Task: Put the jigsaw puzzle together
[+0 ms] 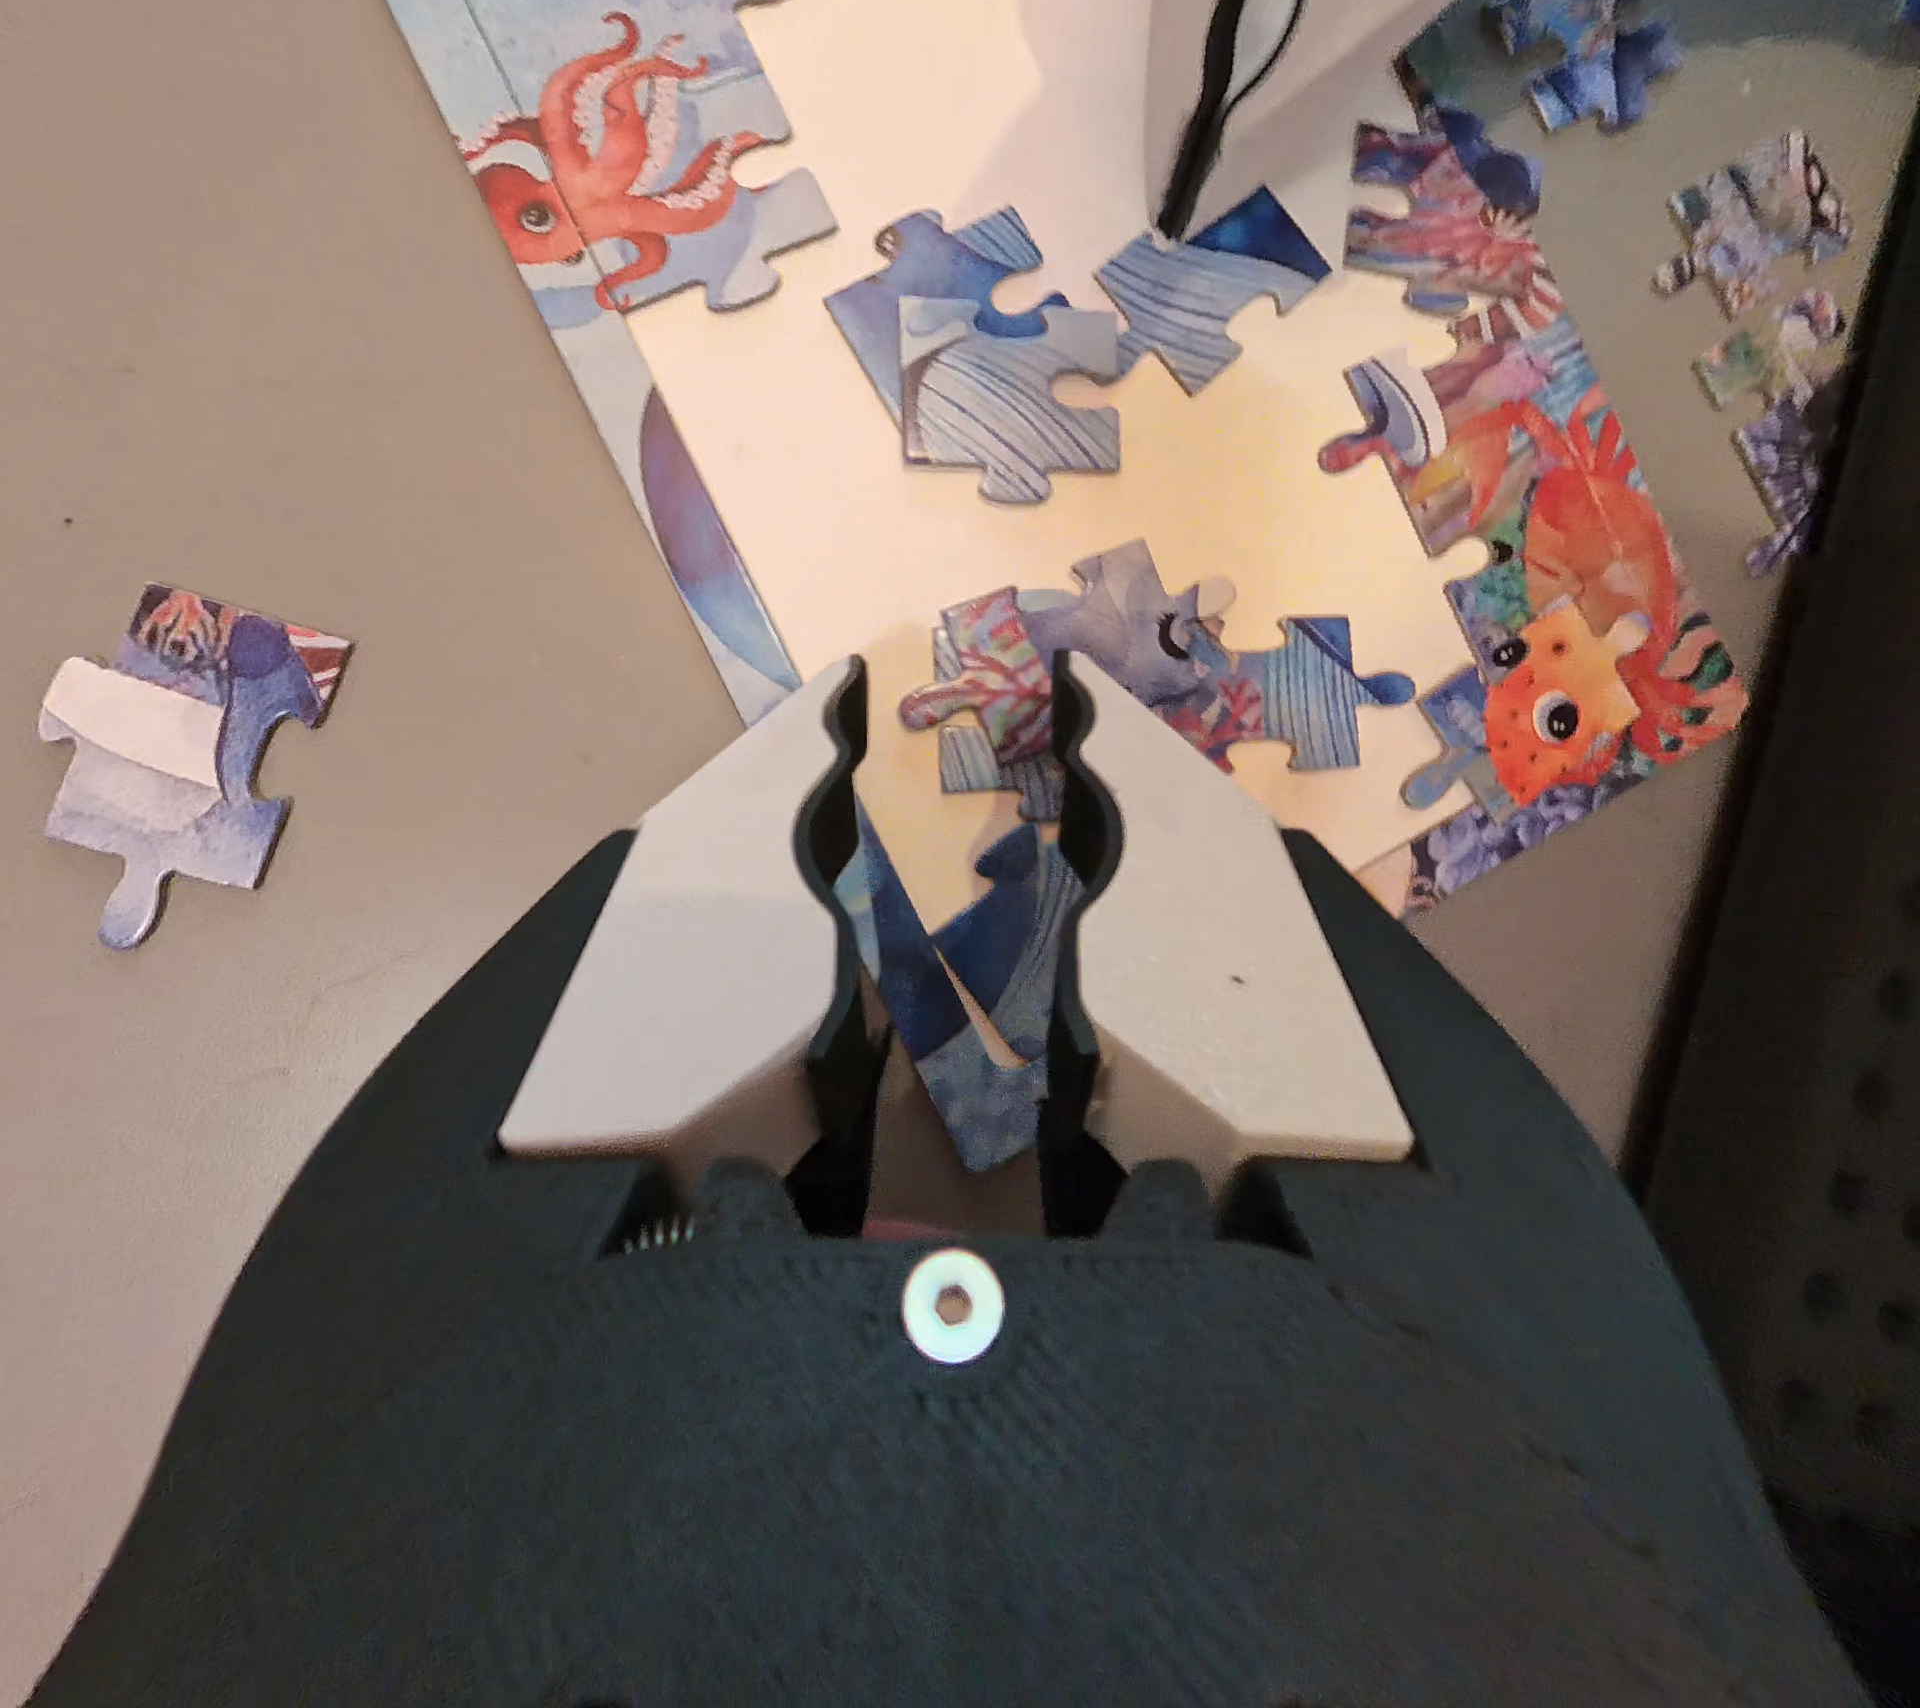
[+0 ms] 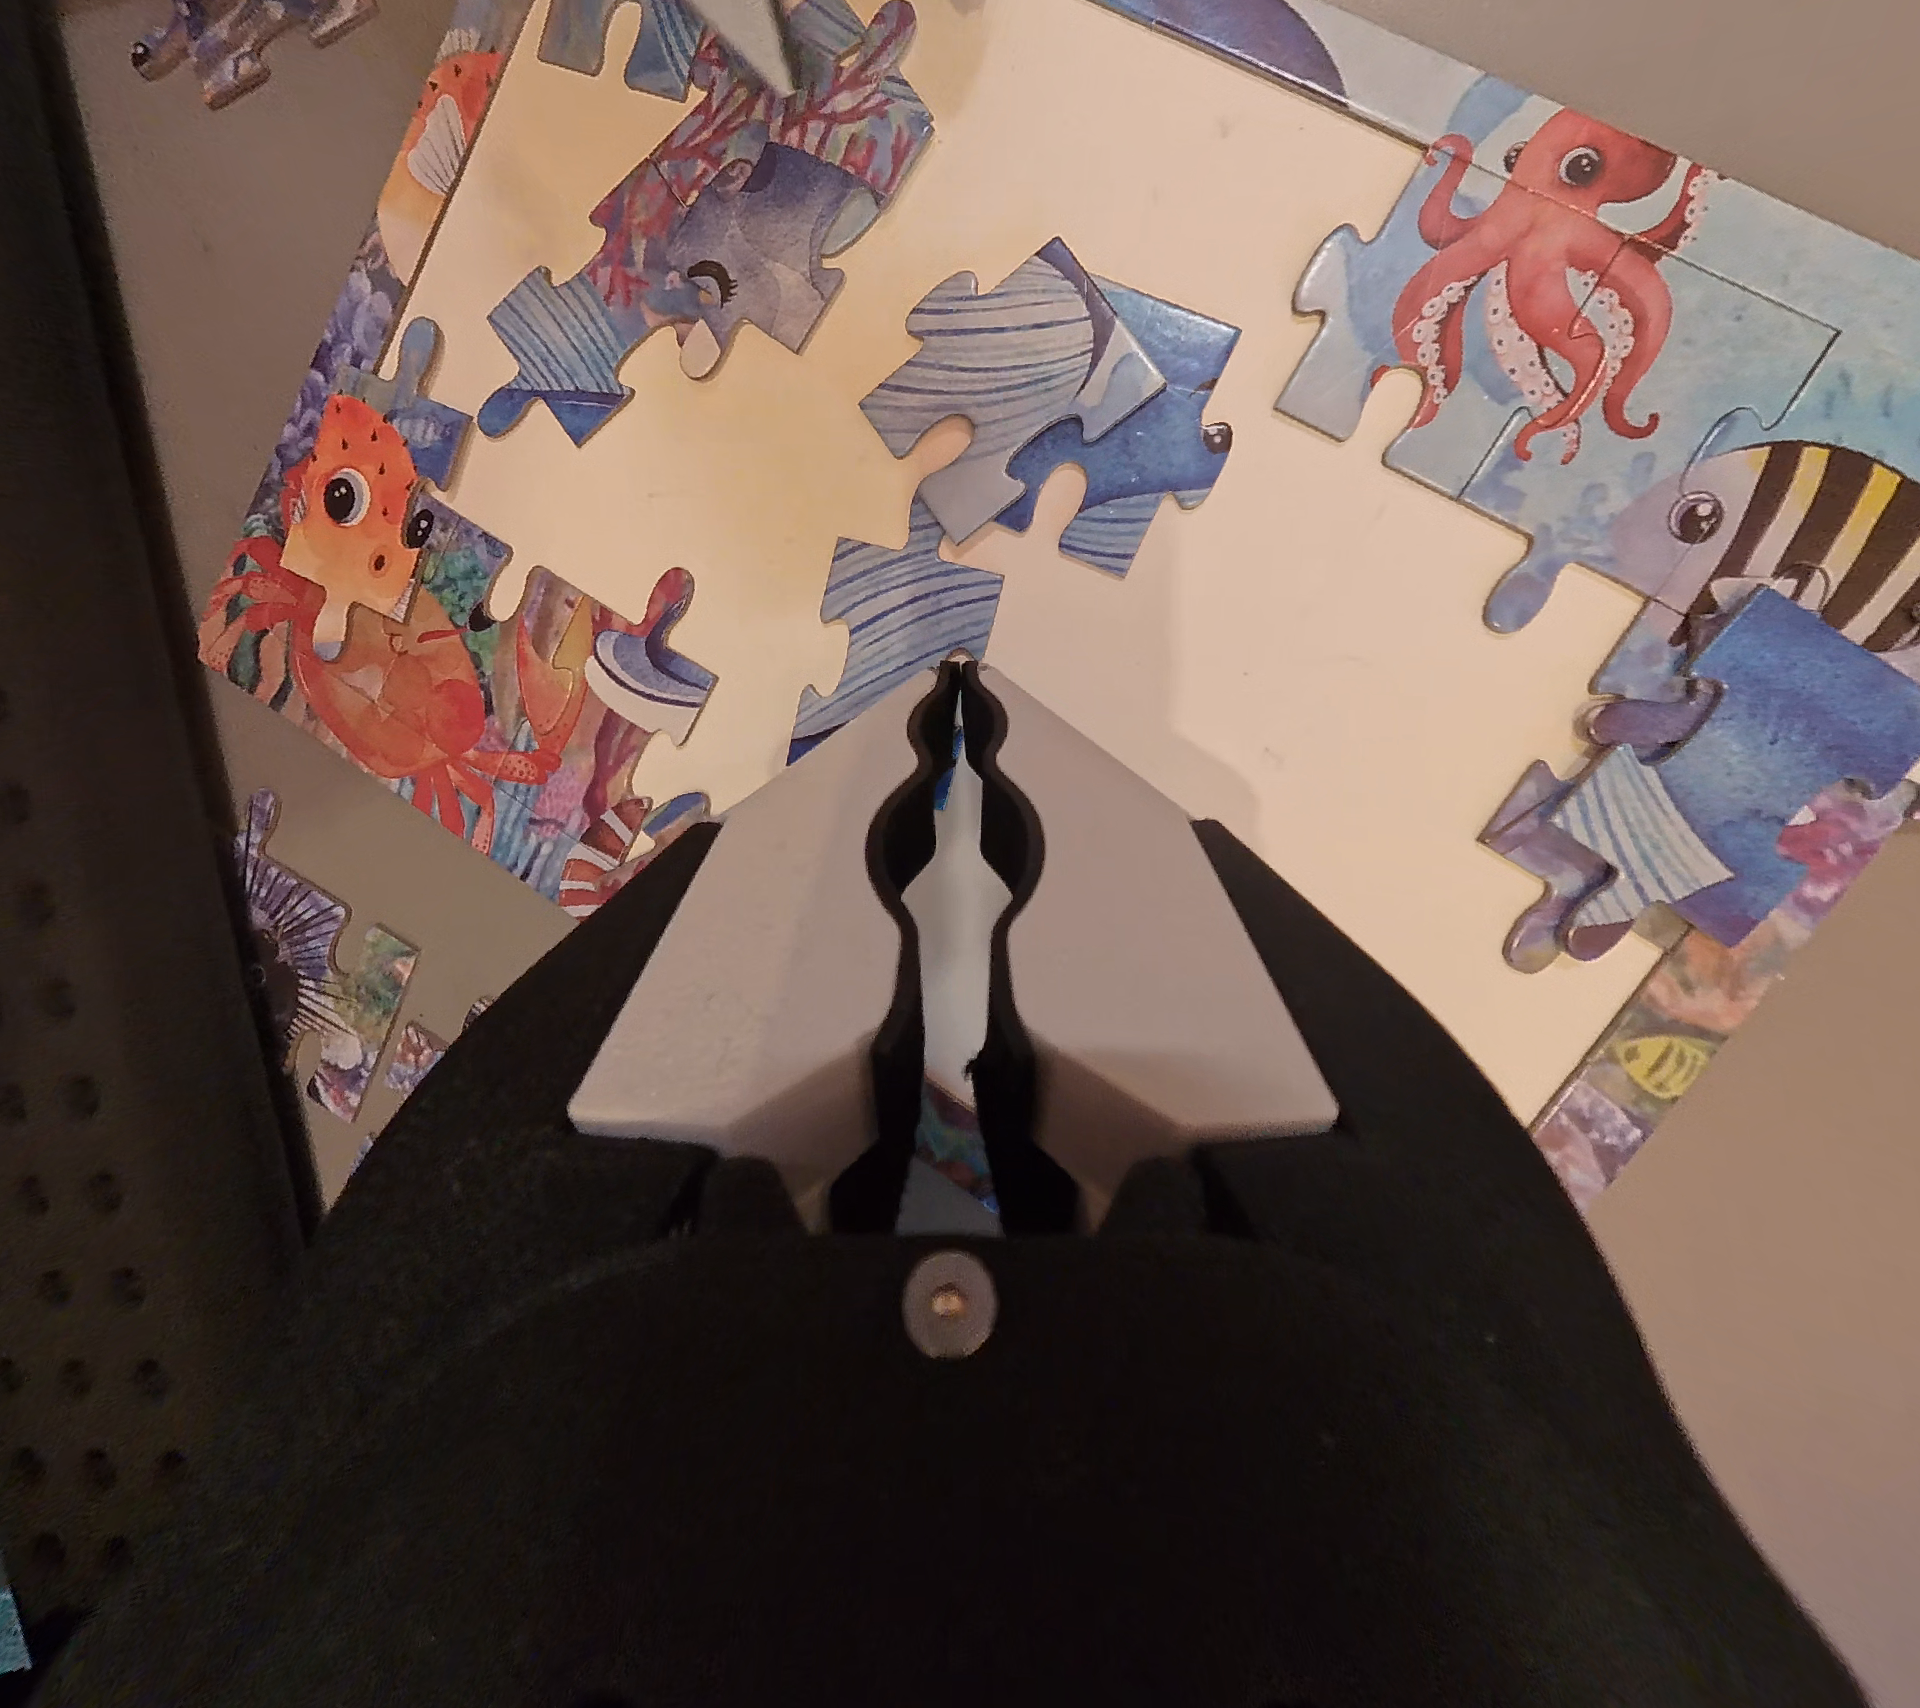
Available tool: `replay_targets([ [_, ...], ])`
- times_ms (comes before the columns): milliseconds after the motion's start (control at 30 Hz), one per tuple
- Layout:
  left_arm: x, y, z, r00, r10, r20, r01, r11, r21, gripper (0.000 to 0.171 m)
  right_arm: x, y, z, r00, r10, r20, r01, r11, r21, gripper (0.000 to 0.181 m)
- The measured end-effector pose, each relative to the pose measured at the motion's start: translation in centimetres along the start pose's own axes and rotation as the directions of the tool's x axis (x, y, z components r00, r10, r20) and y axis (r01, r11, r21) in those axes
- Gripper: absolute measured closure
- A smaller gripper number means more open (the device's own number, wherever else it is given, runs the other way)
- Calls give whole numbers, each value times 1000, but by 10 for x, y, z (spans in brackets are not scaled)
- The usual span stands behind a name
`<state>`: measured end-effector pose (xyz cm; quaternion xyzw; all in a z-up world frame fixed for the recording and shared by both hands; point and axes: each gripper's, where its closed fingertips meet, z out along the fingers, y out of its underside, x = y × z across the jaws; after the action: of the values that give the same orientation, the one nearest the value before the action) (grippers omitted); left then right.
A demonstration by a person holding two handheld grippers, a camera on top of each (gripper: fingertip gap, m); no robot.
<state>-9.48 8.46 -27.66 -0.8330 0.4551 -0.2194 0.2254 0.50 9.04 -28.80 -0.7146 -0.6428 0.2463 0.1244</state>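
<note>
The puzzle tray (image 2: 1195,131) has a cream floor and a printed sea frame. The octopus section (image 2: 1538,276) and the orange fish and crab section (image 2: 364,578) are joined at opposite ends. Loose whale pieces (image 2: 1049,411) lie mid-tray. My right gripper (image 2: 958,671) is shut, its tips pinching the edge of a blue striped piece (image 2: 904,619); it also shows in the left wrist view (image 1: 1195,297). My left gripper (image 1: 961,671) is open over the tray corner, just short of a coral and whale-eye piece cluster (image 1: 1122,682), with blue pieces (image 1: 966,962) beneath the fingers.
A lone piece (image 1: 197,754) lies on the grey table left of the tray. Several loose pieces (image 1: 1766,276) lie beyond the tray's other side near a dark perforated panel (image 1: 1829,1035). A stack of blue pieces (image 2: 1745,775) sits by the striped fish. Tip to tip, the grippers are about 11 cm apart.
</note>
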Motion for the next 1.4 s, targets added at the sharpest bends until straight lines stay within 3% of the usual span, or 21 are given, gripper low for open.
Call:
replay_targets([
  [133,15,8,4,996,84,-22,-85,995,-56,104,0,0,0,1000,2,9,-2,1000,4,181],
  [233,18,12,9,990,143,-3,-143,985,-97,94,-1,0,0,1000,2,12,-2,1000,5,181],
  [433,19,6,14,975,222,17,-219,971,-92,122,-1,-1,0,1000,2,16,-2,1000,7,181],
  [667,16,3,15,969,245,31,-241,966,-90,129,-2,-1,0,1000,2,21,-2,1000,9,181],
  [700,13,1,15,967,249,51,-244,966,-85,149,-1,-1,0,1000,3,21,-3,1000,10,181],
  [933,6,0,14,965,249,81,-242,967,-81,150,7,-6,-10,1000,20,-15,-19,998,56,181],
  [1133,-8,1,10,963,236,131,-227,971,-80,151,50,-11,-45,974,154,-168,-119,972,201,181],
  [1200,-9,1,9,963,235,133,-226,971,-79,151,71,-8,-57,945,209,-251,-147,959,242,174],
  [1300,-9,0,10,962,237,135,-228,971,-79,151,95,4,-58,904,260,-340,-185,954,238,142],
  [1400,-8,0,10,963,233,133,-225,972,-73,151,105,10,-44,895,265,-358,-195,956,222,138],
])
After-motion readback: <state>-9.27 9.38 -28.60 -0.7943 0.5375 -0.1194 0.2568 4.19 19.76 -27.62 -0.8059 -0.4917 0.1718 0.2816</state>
